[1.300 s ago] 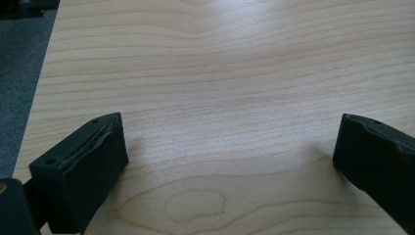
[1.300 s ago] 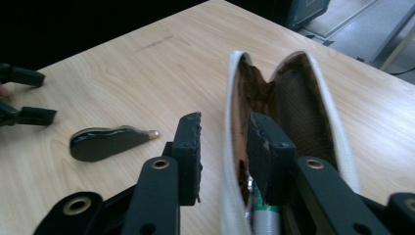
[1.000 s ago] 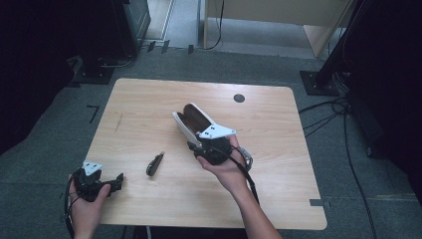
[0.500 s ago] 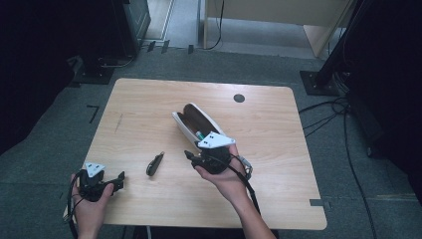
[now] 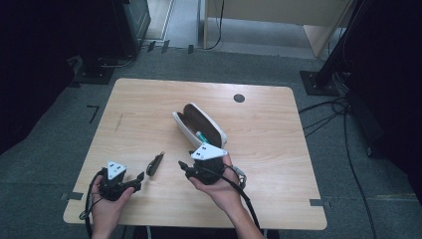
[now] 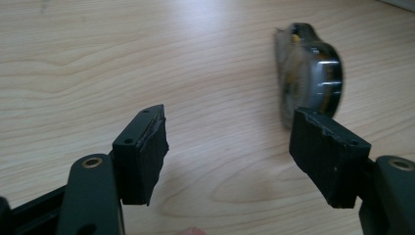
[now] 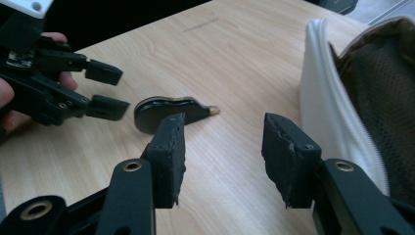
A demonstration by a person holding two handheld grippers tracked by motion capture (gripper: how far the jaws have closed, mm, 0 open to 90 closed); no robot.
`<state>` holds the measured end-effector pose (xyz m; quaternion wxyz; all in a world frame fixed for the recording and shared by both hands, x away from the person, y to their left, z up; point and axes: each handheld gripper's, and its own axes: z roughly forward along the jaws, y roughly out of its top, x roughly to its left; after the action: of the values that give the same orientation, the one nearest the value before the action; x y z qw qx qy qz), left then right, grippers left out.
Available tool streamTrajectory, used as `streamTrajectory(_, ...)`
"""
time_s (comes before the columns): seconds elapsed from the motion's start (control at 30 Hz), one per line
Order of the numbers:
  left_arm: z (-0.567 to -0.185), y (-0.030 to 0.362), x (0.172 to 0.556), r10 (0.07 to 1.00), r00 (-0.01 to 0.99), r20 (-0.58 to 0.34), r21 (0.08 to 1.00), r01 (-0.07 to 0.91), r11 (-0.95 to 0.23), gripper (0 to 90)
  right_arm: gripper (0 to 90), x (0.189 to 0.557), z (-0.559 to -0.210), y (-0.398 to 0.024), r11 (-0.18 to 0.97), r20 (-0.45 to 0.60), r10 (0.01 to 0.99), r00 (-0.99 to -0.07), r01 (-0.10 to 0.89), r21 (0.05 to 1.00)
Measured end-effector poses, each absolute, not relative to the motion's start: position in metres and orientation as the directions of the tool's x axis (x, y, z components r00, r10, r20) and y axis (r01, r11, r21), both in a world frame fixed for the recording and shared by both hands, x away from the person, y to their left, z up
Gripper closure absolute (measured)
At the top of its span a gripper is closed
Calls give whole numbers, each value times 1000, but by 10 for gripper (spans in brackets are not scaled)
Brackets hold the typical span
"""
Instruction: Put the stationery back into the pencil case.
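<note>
The dark tool (image 5: 155, 163) lies ungrasped on the tabletop (image 5: 278, 164), near the case (image 5: 199, 125) (open, partly filled). Left gripper (image 5: 139, 178) fingers, just closing, and right gripper (image 5: 183, 166) fingers hold nothing; packing remains.

A rectangular light-wood table with rounded corners (image 5: 149, 99) and 1 round dark grommet hole (image 5: 239, 98) stands on grey carpeted floor (image 5: 59, 154) marked with short strips of dark tape (image 5: 93, 112). Black equipment stands on flat base plates (image 5: 318, 82) flank the table at both far corners, with black cables (image 5: 328, 117) trailing across the carpet at right. A pale wooden cabinet (image 5: 278, 15) lines the far side; the edges fall into deep shadow.
</note>
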<state>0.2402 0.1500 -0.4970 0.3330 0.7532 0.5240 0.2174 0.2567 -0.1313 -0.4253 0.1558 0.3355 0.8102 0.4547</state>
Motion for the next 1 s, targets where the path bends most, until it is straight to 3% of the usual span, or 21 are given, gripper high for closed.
streamTrajectory(0.27, -495, 133, 240, 918, 392, -63, 733, 642, -224, 262, 513, 253, -433, -127, 363, 64, 674, -736, 405, 839)
streamTrajectory(0.43, -488, 135, 238, 909, 387, -154, 759, 636, -142, 311, 513, 252, -435, -129, 359, 63, 676, -734, 403, 842)
streamTrajectory(0.7, -494, 113, 241, 893, 439, -98, 738, 634, -231, 305, 514, 250, -439, -131, 354, 69, 680, -730, 410, 841)
streamTrajectory(0.83, -496, 104, 241, 891, 450, -58, 725, 632, -272, 368, 514, 249, -441, -132, 363, 61, 680, -731, 407, 838)
streamTrajectory(1.0, -500, 99, 241, 898, 440, -10, 717, 629, -300, 511, 514, 249, -445, -134, 362, 64, 686, -725, 417, 833)
